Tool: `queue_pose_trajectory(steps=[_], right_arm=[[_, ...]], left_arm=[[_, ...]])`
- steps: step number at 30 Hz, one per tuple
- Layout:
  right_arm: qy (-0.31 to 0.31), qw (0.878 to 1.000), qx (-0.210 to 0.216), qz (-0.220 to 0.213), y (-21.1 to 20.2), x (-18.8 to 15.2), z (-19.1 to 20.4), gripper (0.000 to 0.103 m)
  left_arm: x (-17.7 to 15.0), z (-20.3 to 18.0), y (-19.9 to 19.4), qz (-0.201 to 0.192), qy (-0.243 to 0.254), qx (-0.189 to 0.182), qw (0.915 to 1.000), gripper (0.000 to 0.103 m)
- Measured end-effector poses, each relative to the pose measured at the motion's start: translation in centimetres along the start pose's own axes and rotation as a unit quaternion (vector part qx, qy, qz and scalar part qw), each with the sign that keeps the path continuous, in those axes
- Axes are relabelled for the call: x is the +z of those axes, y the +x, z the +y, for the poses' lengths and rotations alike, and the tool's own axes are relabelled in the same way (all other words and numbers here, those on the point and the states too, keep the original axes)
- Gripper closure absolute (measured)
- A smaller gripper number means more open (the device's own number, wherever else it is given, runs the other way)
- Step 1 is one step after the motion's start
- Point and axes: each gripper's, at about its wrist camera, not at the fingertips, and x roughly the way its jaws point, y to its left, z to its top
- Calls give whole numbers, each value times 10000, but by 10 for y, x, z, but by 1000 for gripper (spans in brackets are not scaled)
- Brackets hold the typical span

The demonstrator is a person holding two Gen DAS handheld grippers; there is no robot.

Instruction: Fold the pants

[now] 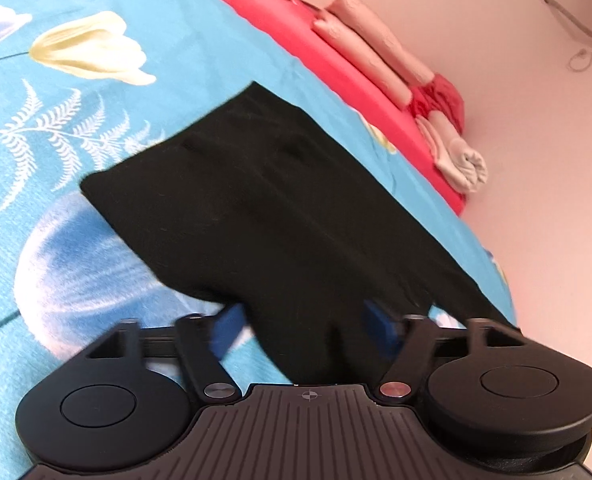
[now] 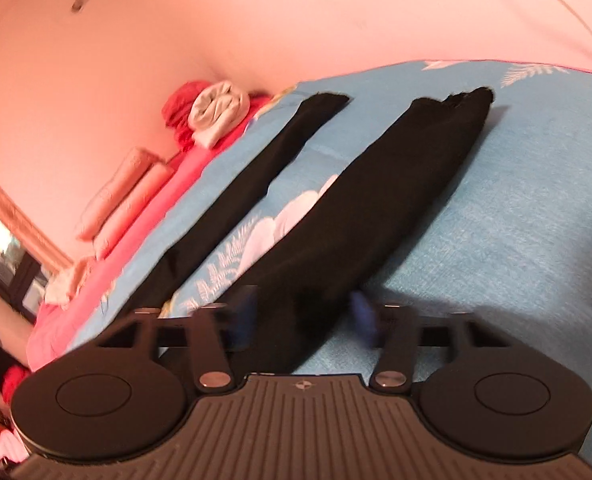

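The black pants (image 1: 280, 216) lie flat on the bed with the blue flowered cover (image 1: 96, 128). The left wrist view shows only the broad upper part of them. The right wrist view shows both legs (image 2: 335, 216) stretched away toward the pink wall (image 2: 296, 20), with a strip of cover between them. The left gripper (image 1: 301, 328) is low over the bed, its blue fingers (image 1: 228, 330) spread, with black cloth between them. The right gripper (image 2: 303, 316) is also low, its fingers (image 2: 361, 314) apart on both sides of one leg. Folded clothes (image 1: 379, 52) lie along the red sheet (image 1: 375, 100).
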Motion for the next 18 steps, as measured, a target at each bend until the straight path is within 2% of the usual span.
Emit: queue_pose_trajectory(steps=[1,3,4,8,12,15,18], right_arm=[[-116,9999,-35,-36,1,-1,0,76],[-300,9995,-98,-35,3,-1,1,91],[-304,9995,-108,-33,3,0,0,93],[-261,9991,169,-303,-3,12,9,95],[-572,9966,323,-501,1,36,36,95],[-652,9956,460,-490,12,58,55,95],[-871,9945,398,-420,38,82,77,95]], left_arm=[[1,3,1,-2,-44,47,10000,0],[5,10,3,18,-157,87,9998,7],[7,13,3,19,-231,46,9997,8],[19,5,-9,-257,-113,-131,9995,11],[36,-18,-13,-493,193,-175,9984,12],[55,-40,-9,-605,459,-285,9967,12],[78,-61,9,-700,754,-261,9944,13]])
